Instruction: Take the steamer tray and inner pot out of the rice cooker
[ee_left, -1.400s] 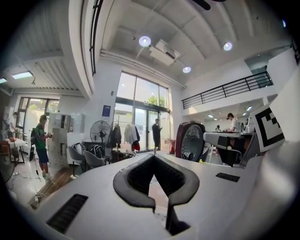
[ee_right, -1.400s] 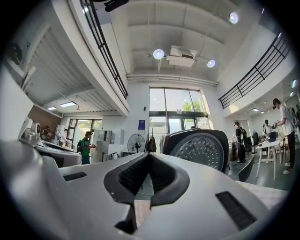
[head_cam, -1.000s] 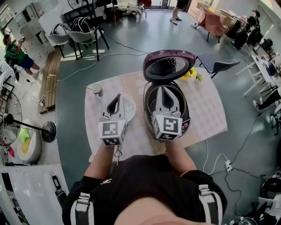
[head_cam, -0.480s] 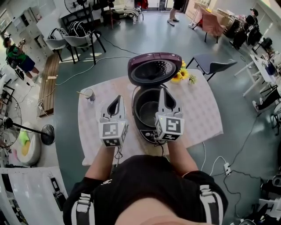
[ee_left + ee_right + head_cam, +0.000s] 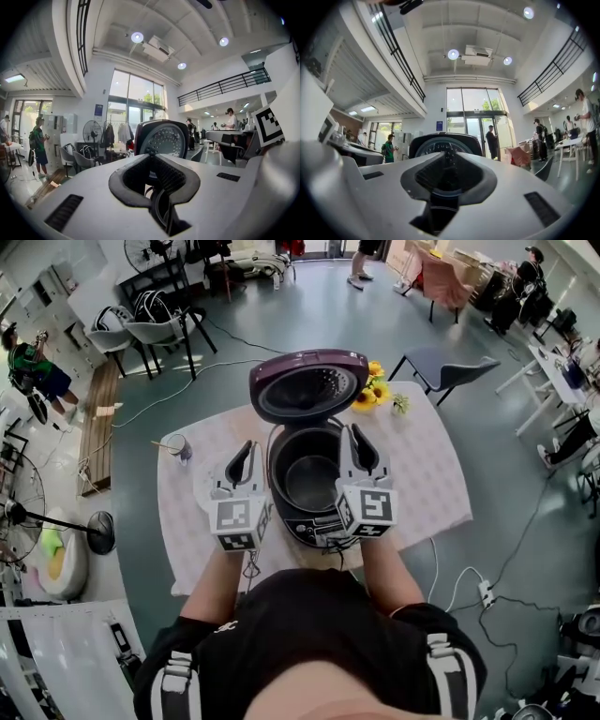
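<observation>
Head view: rice cooker (image 5: 298, 524) open, inner pot (image 5: 312, 486) not out yet (centre frame); L gripper (image 5: 246, 447) & R gripper (image 5: 348, 431) both closed together, empty.

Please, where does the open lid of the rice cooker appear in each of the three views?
Head view: the open lid is upper centre, behind the rice cooker body.
Left gripper view: centre, its dotted inner side facing the camera.
Right gripper view: low centre, lower part hidden.
Shared landmark: the person in a green shirt, left of the lid in every view.
</observation>
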Demonstrator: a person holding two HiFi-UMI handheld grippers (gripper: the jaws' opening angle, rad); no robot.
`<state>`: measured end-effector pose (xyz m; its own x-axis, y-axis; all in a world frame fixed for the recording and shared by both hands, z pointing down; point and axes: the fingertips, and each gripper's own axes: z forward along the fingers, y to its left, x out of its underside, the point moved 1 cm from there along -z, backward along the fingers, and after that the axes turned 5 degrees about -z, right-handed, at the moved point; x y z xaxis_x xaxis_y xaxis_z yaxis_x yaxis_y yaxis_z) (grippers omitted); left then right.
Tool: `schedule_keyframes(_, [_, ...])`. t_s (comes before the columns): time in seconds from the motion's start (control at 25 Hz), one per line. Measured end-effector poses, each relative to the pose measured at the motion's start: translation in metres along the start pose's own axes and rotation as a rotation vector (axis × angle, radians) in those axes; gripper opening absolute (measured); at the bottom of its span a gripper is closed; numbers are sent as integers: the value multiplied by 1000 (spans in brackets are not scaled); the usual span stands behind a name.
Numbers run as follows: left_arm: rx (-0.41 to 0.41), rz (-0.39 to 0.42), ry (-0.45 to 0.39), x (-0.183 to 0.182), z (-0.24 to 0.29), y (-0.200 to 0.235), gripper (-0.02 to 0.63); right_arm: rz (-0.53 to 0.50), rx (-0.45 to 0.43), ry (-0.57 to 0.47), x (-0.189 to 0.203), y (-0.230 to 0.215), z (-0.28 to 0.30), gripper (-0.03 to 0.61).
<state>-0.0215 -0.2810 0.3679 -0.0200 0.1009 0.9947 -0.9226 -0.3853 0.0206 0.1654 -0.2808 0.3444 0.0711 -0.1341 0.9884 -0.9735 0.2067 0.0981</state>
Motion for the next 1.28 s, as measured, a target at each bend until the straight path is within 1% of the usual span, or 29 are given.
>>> schedule_keyframes(0.04, [9,-1,1,-1,2,-2,13,37,-30,-17,-2,-2,0,116])
schedule_keyframes(0.08, [25,-5,3,-1,4,-5,48,73,-56,-27,-3,-5,0,170])
schedule_keyframes(0.16, [68,-25,13,0,8,-8,217,112,-76,-25,-1,-14,1,237])
schedule_keyframes(0.2, [87,-42,18,0,10,-8,282,109,-74,-14,2,-19,2,242])
schedule_keyframes(0.24, [103,-67,21,2,11,-7,308,97,-70,2,6,-23,2,250])
schedule_keyframes(0.32, [130,-135,30,5,10,-5,320,69,-66,41,16,-31,1,259])
schedule_keyframes(0.4, [155,-213,50,10,10,-3,331,62,-78,93,27,-39,-2,259])
schedule_keyframes(0.52, [199,-333,106,21,13,3,333,113,-135,199,46,-48,-3,259])
schedule_keyframes(0.6, [247,-449,164,32,16,6,333,186,-178,282,63,-54,-3,259])
schedule_keyframes(0.68, [301,-591,233,45,18,8,333,278,-218,367,81,-61,-4,258])
schedule_keyframes(0.76, [346,-722,301,59,19,8,333,390,-262,446,99,-67,-7,258])
schedule_keyframes(0.8, [361,-774,330,66,19,9,333,454,-285,481,107,-70,-9,258])
schedule_keyframes(0.88, [373,-838,386,82,20,12,333,575,-325,541,120,-72,-12,257])
schedule_keyframes(1.0, [384,-896,486,109,21,17,333,712,-366,625,137,-74,-14,256])
schedule_keyframes(1.12, [420,-1024,556,125,19,15,332,836,-402,696,154,-73,-18,256])
schedule_keyframes(1.2, [459,-1119,583,132,18,11,331,896,-427,744,168,-74,-20,256])
schedule_keyframes(1.28, [506,-1196,611,138,18,5,331,924,-453,790,183,-76,-21,256])
